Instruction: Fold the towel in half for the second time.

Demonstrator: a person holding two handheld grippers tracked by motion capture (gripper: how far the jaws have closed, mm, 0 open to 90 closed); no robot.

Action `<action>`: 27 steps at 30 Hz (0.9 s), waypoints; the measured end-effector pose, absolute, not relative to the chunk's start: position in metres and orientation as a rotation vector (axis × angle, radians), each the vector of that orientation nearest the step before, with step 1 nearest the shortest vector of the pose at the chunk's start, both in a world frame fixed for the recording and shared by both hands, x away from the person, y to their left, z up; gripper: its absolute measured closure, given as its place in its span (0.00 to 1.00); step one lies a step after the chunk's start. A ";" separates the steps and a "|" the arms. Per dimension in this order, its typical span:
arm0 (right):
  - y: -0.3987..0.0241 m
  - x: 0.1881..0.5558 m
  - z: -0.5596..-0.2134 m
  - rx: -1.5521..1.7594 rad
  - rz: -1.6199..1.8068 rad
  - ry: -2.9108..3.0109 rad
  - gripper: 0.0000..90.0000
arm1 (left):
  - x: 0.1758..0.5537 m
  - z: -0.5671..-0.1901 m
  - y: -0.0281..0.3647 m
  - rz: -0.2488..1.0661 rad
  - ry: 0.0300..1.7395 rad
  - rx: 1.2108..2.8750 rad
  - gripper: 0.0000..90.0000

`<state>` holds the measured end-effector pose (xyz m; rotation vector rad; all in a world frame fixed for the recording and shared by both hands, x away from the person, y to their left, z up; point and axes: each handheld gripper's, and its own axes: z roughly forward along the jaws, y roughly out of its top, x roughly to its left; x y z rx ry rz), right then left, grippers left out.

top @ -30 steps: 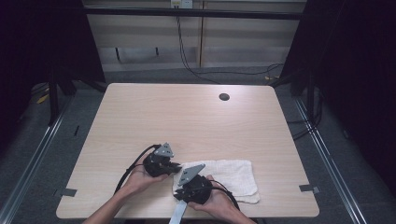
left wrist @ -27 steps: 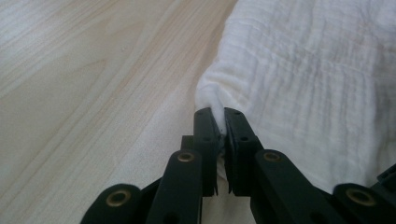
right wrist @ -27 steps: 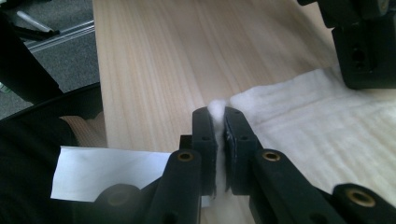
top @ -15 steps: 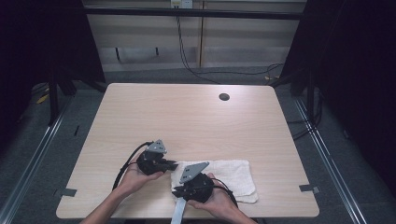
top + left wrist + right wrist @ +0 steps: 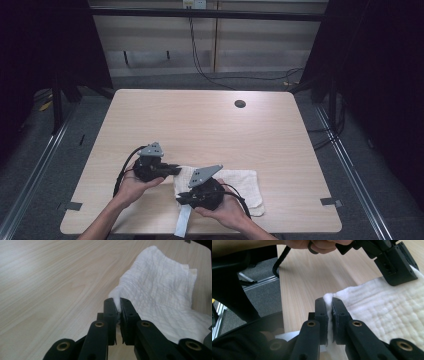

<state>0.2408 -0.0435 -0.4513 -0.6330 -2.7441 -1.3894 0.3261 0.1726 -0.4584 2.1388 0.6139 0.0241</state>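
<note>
The left gripper [image 5: 172,170] and the right gripper [image 5: 181,198], both black, hard and angular with brass-coloured rivets on their linkages, were each clamped on the white towel [image 5: 240,187]: in the left gripper view the left gripper [image 5: 118,308] had its flat jaws pressed together on a puckered corner of the towel [image 5: 160,292], and in the right gripper view the right gripper [image 5: 330,305] pinched another bunched edge of the towel [image 5: 384,310] the same way. The table [image 5: 200,120] was the largest thing, a rounded rectangle of pale wood-grain laminate, smooth, with a small dark round hole [image 5: 240,104] near its far edge. The towel lay at the near edge of the table, right of the left gripper, a soft quilted cloth with a fine waffle-like weave that looked white in one gripper view and creamier in the other. The high view showed both hands, the left hand [image 5: 131,187] and the right hand [image 5: 225,212], each gripper's grey three-cornered plate, the trailing cables, and a pale strip [image 5: 183,222] hanging at the table's near edge. The right gripper view added the left gripper's black body [image 5: 397,262] resting on the cloth. No writing could be read anywhere.
</note>
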 end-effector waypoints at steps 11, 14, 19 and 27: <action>-0.023 0.251 -0.439 -0.558 -1.409 -2.769 0.95 | 0.329 -0.450 0.188 0.032 0.655 2.091 0.94; -0.017 0.253 -0.436 -0.551 -1.422 -2.762 0.95 | 0.330 -0.444 0.195 0.039 0.651 2.074 0.94; -0.007 0.259 -0.432 -0.558 -1.466 -2.720 0.95 | 0.332 -0.440 0.204 0.054 0.679 2.056 0.94; 0.005 0.266 -0.419 -0.543 -1.521 -2.694 0.95 | 0.336 -0.428 0.218 0.084 0.717 2.025 0.95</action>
